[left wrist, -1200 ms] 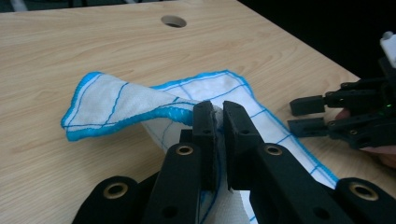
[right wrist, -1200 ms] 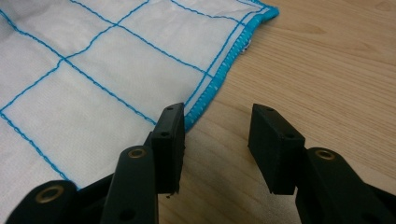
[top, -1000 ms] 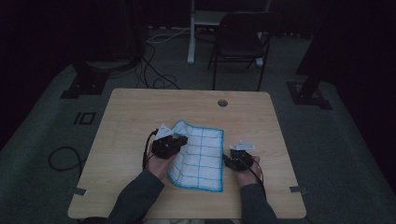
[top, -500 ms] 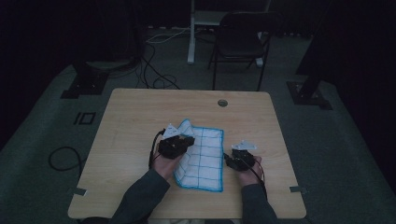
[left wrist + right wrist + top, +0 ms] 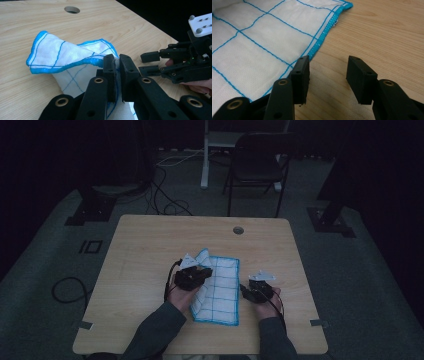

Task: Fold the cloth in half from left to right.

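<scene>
The cloth [image 5: 217,290] lies on the worktop [image 5: 140,250]. The left hand-held gripper [image 5: 117,65] pinches its lifted, folded-over edge; the right hand-held gripper [image 5: 327,75] stands open just beside its right hem, nothing between its jaws.

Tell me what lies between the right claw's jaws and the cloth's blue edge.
Bare wooden table alone. In the right gripper view, the open right claw sits beside the cloth, one jaw at its blue hem, nothing between the jaws.

Cloth [image 5: 62,53] near part hidden behind the left tongs [image 5: 117,65] in the left gripper view, cloth [image 5: 262,37] cut off at top and left edges in the right gripper view, surface [image 5: 150,245] near edge cut off, forearms cropped.
</scene>
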A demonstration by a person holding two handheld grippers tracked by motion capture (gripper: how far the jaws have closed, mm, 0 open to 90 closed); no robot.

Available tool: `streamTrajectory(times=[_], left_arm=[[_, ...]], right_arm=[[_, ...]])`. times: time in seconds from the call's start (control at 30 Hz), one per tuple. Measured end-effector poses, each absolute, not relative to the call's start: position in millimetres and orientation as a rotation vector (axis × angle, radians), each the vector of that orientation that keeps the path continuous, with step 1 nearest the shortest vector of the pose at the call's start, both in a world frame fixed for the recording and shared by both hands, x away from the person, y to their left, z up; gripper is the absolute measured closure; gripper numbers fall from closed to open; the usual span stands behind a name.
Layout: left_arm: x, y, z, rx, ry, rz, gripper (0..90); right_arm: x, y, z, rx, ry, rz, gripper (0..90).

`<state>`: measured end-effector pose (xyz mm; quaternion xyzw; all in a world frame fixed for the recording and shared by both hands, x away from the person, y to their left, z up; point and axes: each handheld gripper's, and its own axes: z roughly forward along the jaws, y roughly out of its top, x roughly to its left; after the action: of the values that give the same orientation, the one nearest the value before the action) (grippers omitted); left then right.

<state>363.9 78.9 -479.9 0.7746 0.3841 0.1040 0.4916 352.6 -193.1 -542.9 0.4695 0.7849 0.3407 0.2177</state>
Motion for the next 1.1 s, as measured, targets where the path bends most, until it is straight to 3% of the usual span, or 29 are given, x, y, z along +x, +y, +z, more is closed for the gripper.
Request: streamTrajectory(times=[1.1], left_arm=[[375, 46, -487, 1.914, 0.921, 0.204, 85.0]], right_arm=[[352, -196, -543, 1.317, 2.166, 0.945, 53.2]])
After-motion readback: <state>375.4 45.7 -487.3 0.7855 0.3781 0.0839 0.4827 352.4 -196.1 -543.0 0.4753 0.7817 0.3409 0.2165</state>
